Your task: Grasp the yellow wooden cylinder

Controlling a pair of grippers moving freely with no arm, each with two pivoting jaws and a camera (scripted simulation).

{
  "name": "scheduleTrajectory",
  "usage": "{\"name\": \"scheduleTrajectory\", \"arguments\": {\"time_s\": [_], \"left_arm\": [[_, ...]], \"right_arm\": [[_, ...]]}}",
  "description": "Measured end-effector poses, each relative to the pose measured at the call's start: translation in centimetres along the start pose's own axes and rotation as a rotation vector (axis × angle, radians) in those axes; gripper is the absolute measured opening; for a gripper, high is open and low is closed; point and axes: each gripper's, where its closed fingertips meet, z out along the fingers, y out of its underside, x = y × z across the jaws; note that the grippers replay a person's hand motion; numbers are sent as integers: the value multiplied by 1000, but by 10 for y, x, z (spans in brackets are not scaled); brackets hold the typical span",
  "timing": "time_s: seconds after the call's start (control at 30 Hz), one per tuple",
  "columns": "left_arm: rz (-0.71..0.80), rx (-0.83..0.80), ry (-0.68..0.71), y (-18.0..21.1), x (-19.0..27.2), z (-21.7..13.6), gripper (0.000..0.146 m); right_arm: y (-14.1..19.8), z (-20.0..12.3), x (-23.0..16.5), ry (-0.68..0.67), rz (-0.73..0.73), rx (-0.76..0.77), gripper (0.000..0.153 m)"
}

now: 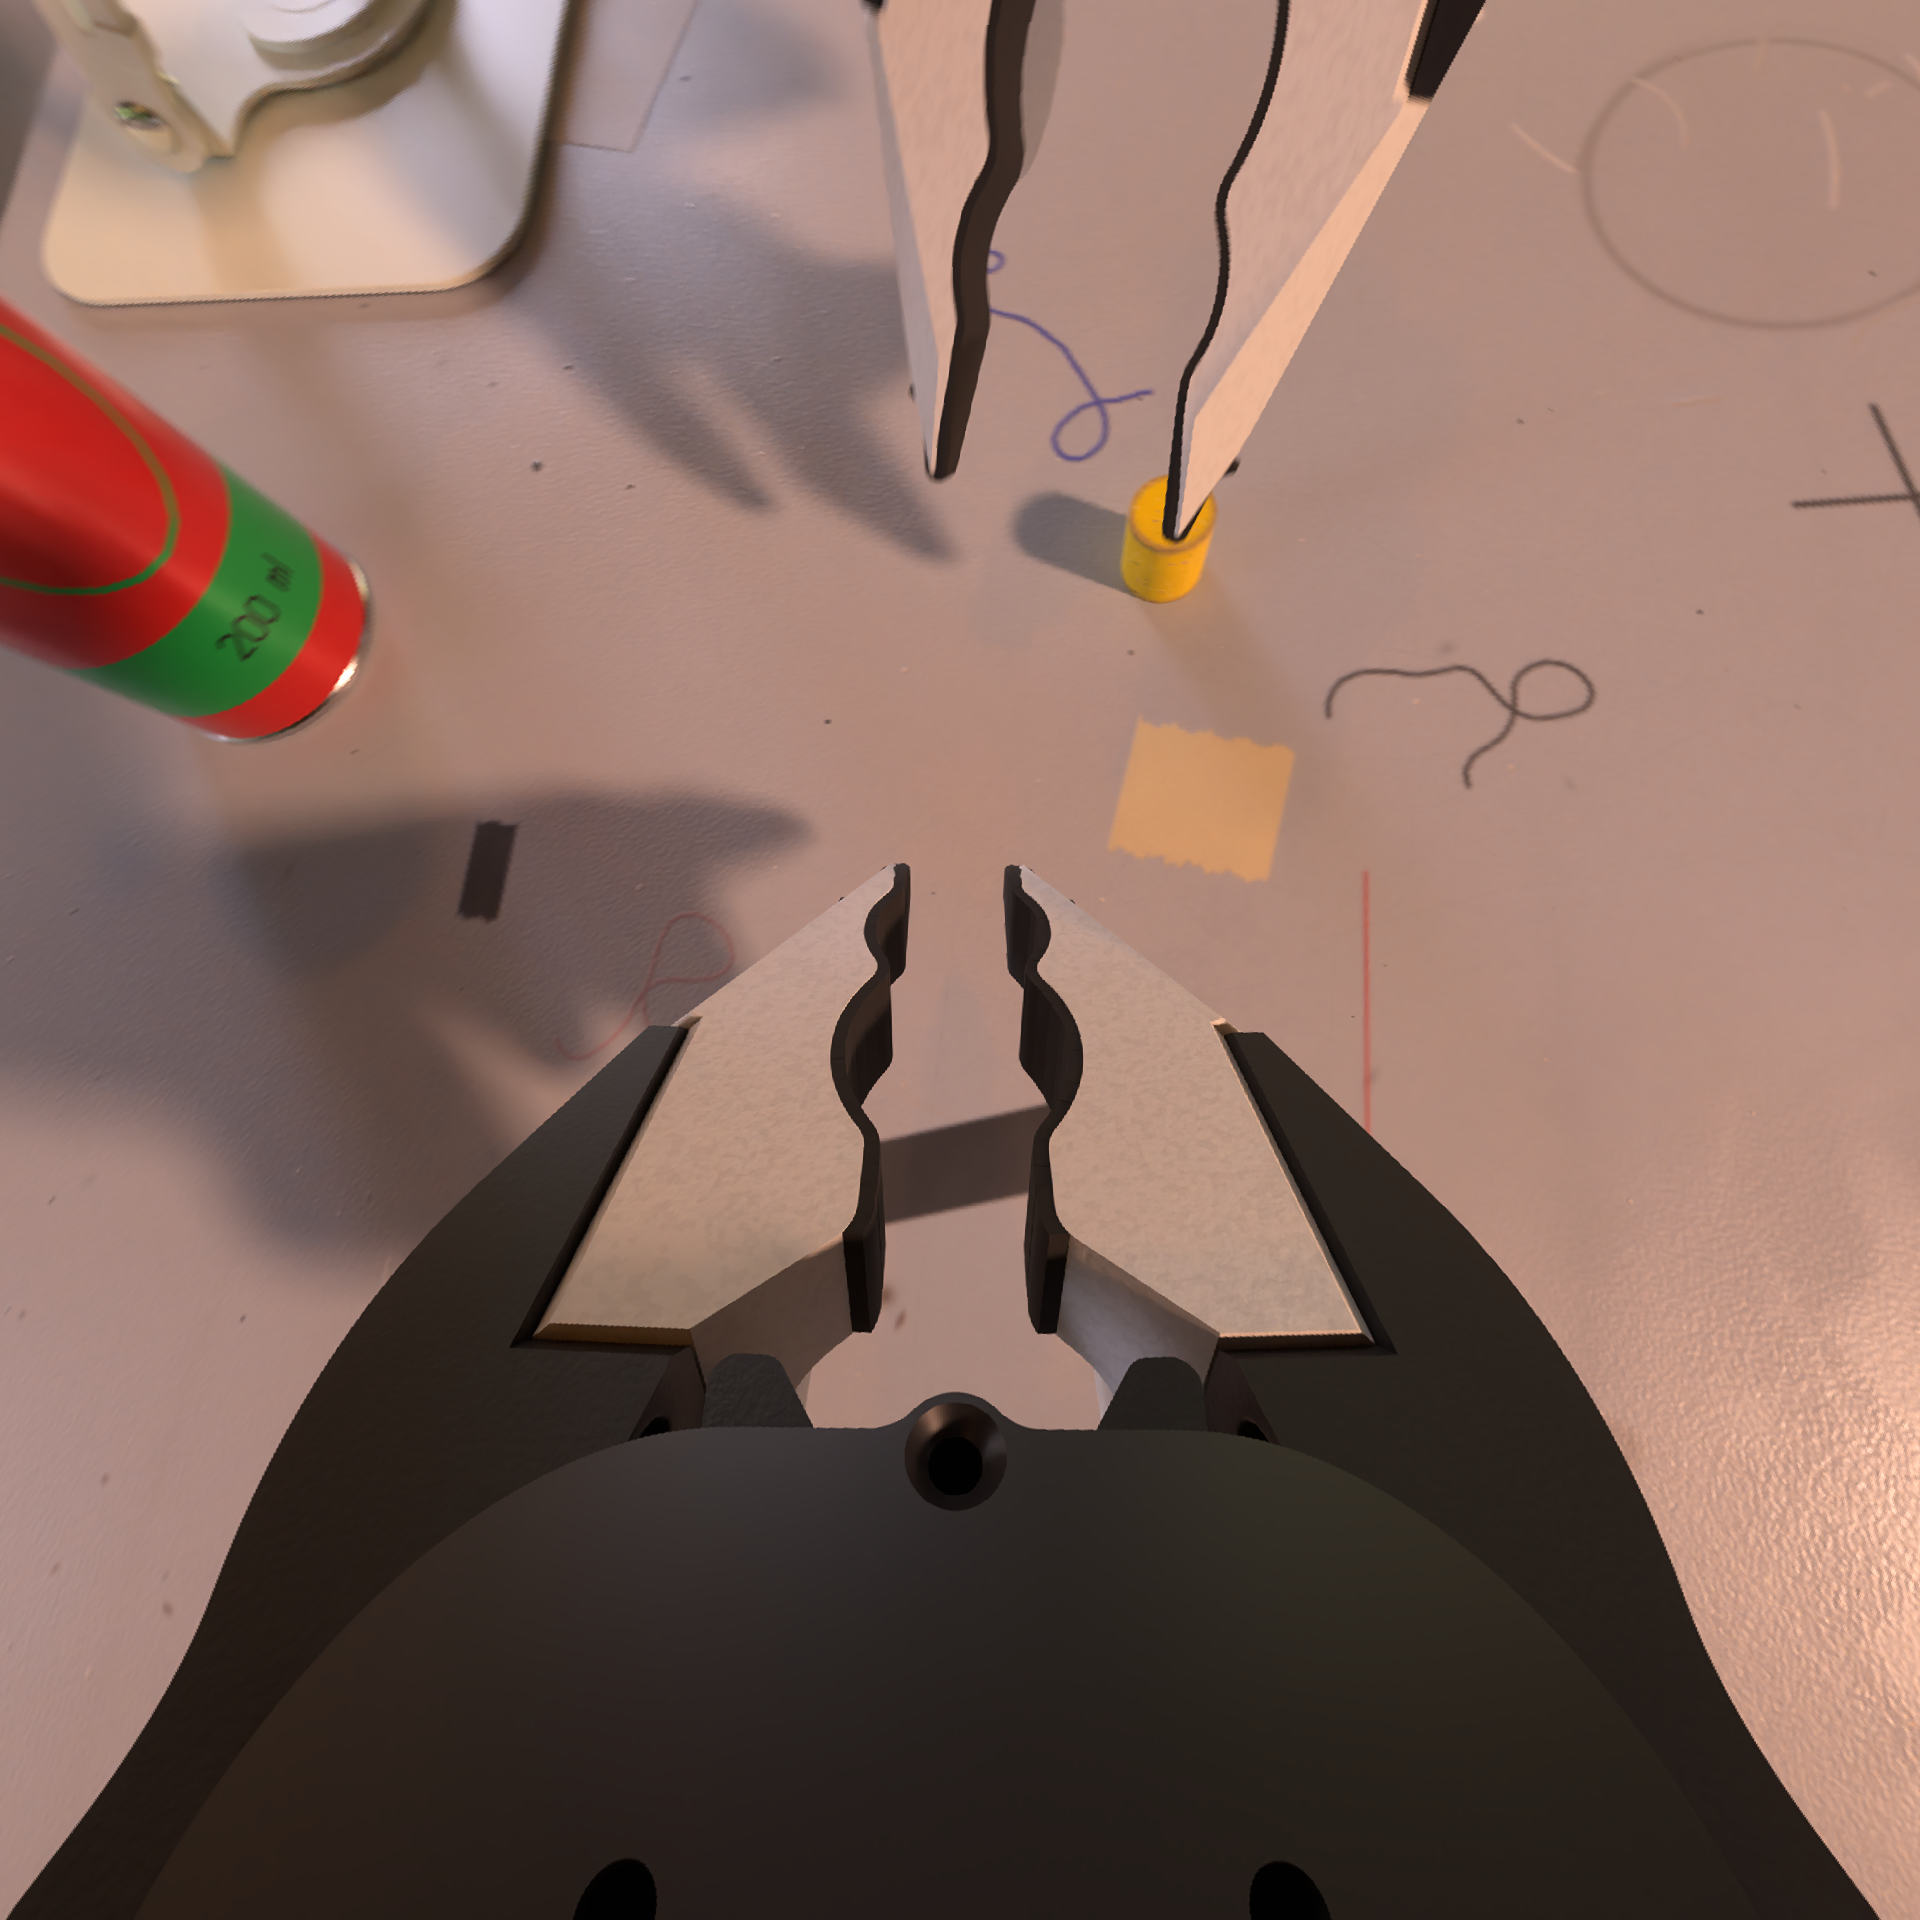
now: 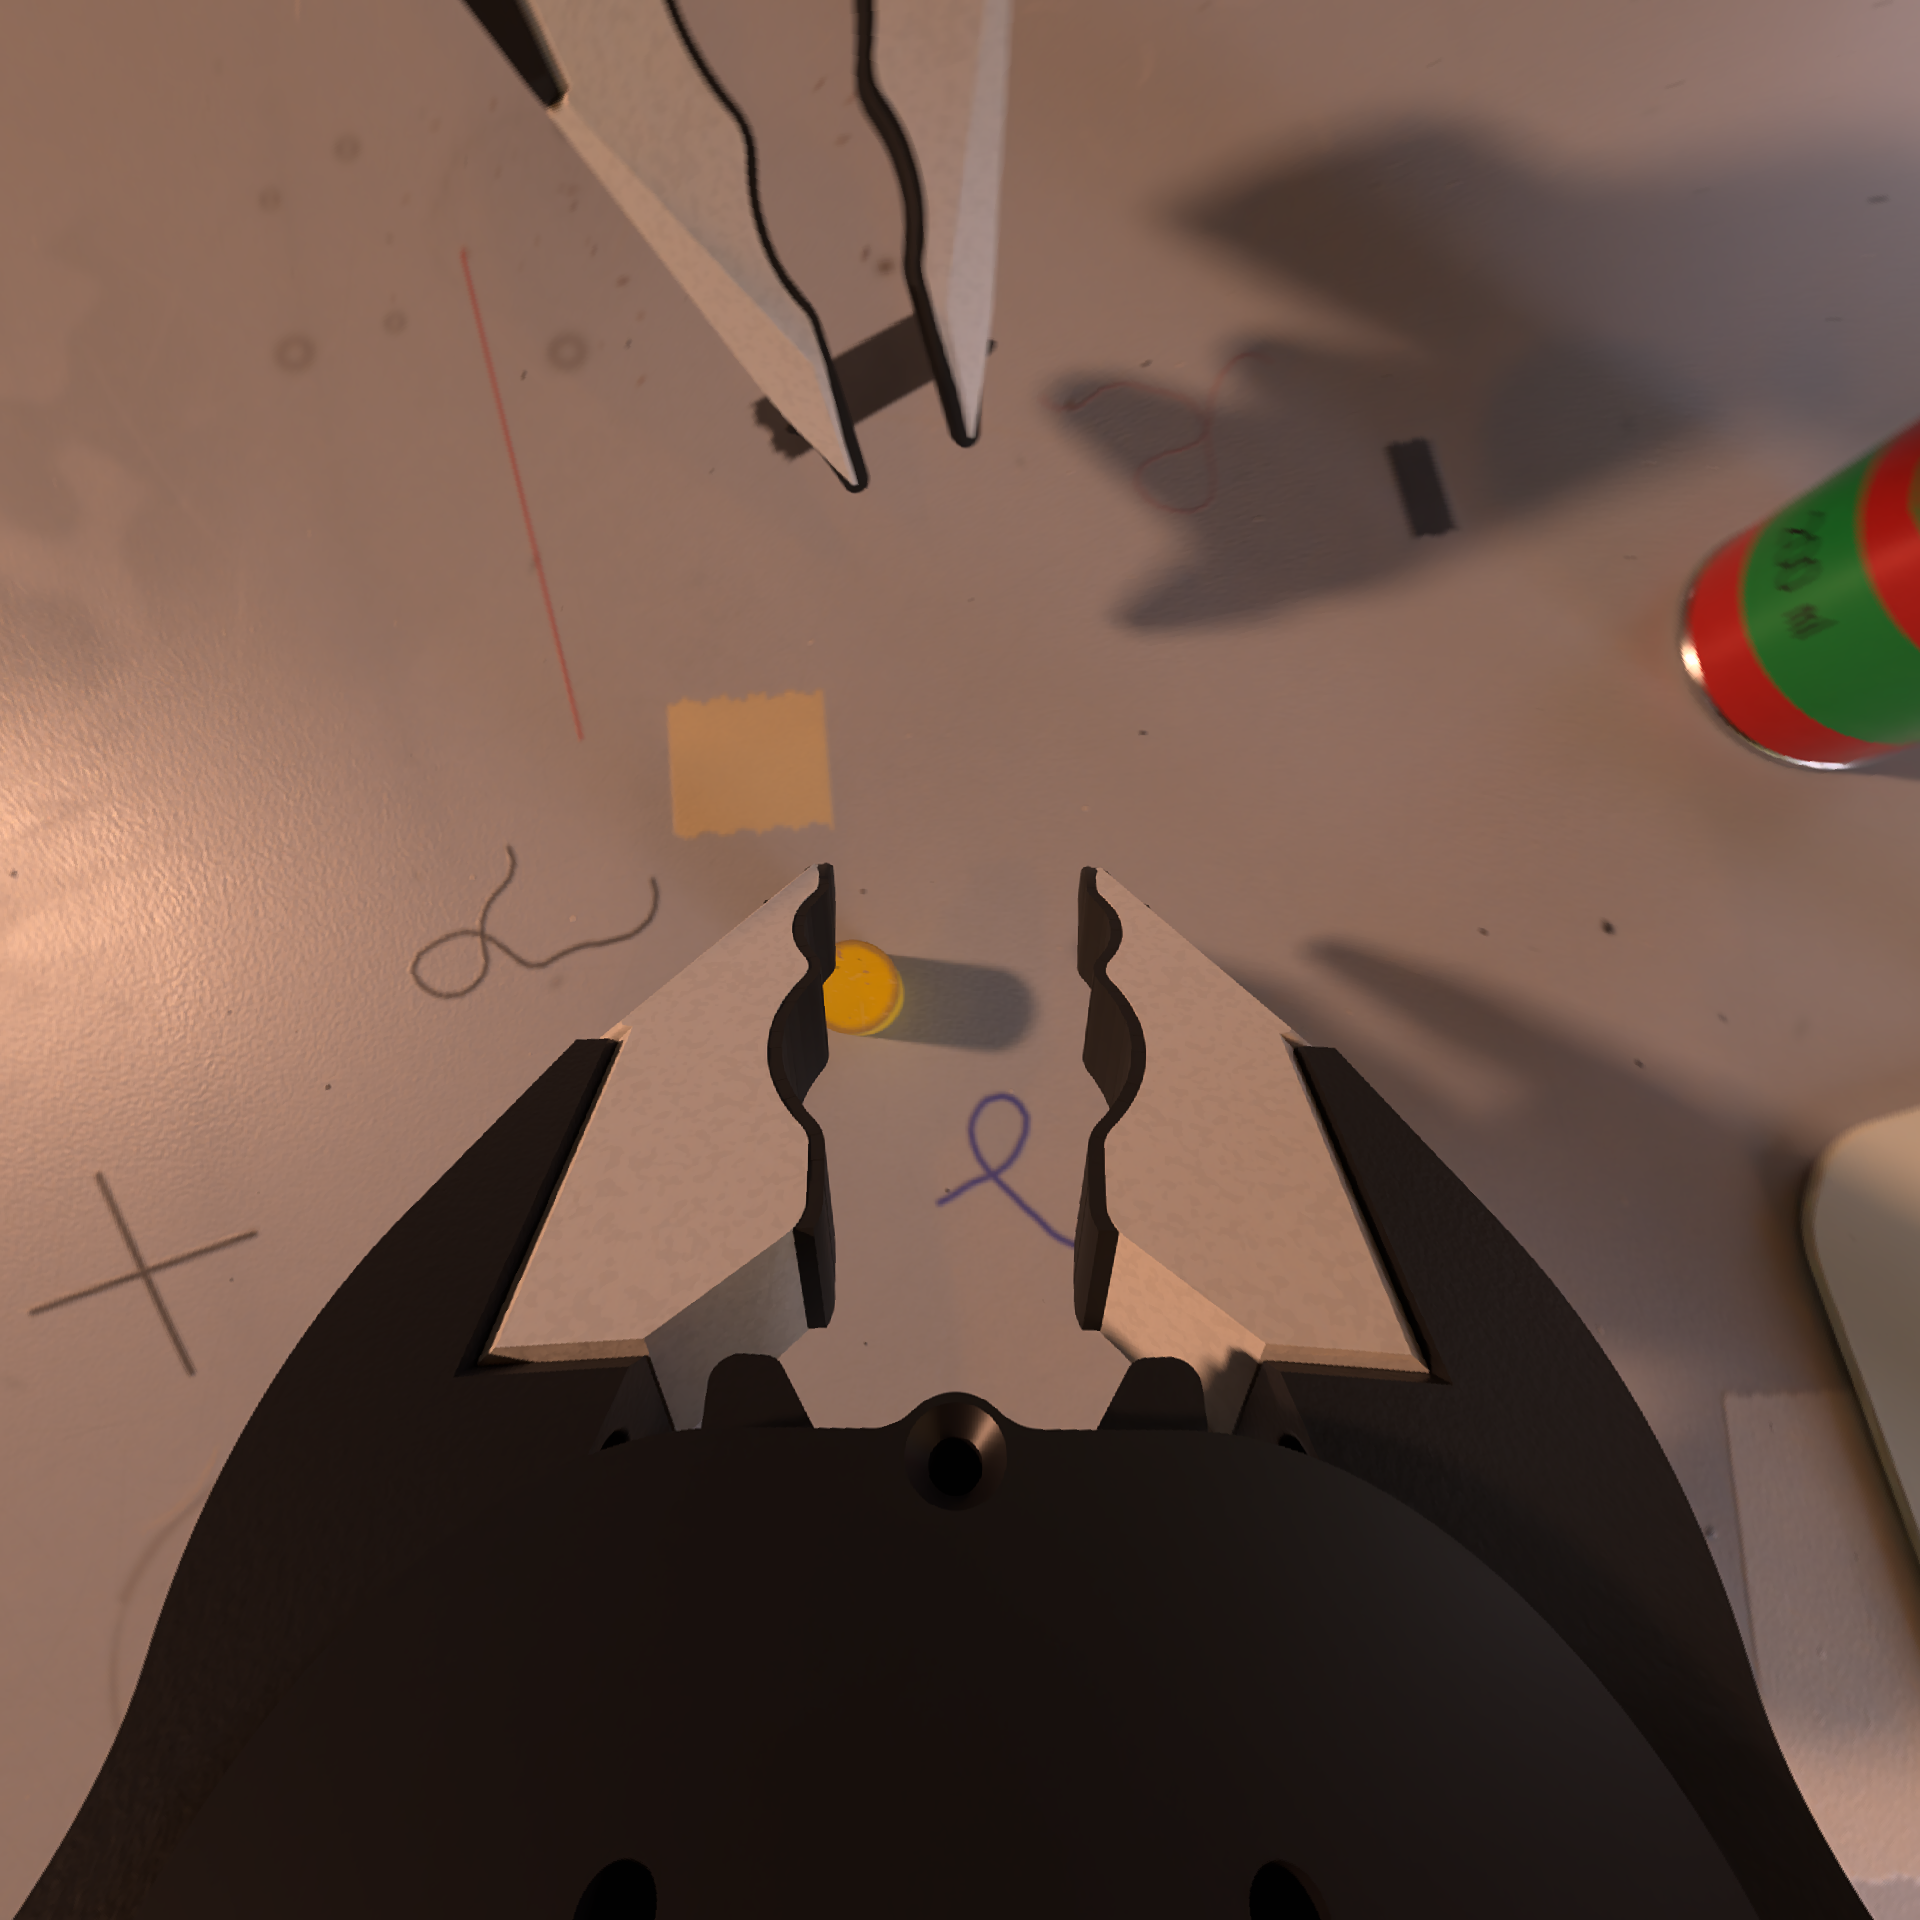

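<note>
A: Item one, yellow wooden cylinder. Location?

B: Upright on the surface, long axis vertical, its round top facing the right wrist camera. Taking the tan tape square as landmark: the cylinder stands just on the near side of it in the right wrist view, a little toward the blue thread loop.

A: Item two, right hand-held gripper. State?

B: Jaws wide apart, nothing between the pads. The cylinder sits inside the gap but hard over to one side, against or just under the left-hand finger; I cannot tell whether they touch. The left wrist view shows the same: one fingertip overlapping the cylinder top, the other finger well clear.

A: Item three, left hand-held gripper?

B: Jaws narrow, empty. On the far side of the tape square from the cylinder, so farther off.

A: Nearer hand-held gripper, then?

B: The right. My judgement: it wants a small sideways shift toward that crowded finger to centre the cylinder, then a descent and a close across the diameter.

A: Other stock?

B: Red-and-green can, lying well away from the tape square.
</note>
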Motion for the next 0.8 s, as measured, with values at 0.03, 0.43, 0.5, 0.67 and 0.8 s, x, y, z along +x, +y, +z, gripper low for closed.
{"name": "scheduleTrajectory", "arguments": {"time_s": [0.03, 0.43, 0.5, 0.67, 0.8], "left_arm": [[-11, 5, -16, 0, -3, -2, 18], [55, -71, 131, 1, 34, 26, 18], [68, -86, 132, 1, 37, 30, 18], [69, -92, 154, 1, 41, 33, 19], [75, -102, 167, 2, 44, 35, 18]], "right_arm": [[-1, -5, 4, 9, 20, 23, 46], [23, -4, -10, -26, -7, -78, 42], [23, -3, -13, -47, -14, -74, 42], [32, 1, -20, -82, -44, -121, 39], [29, 3, -22, -94, -50, -99, 36]]}}
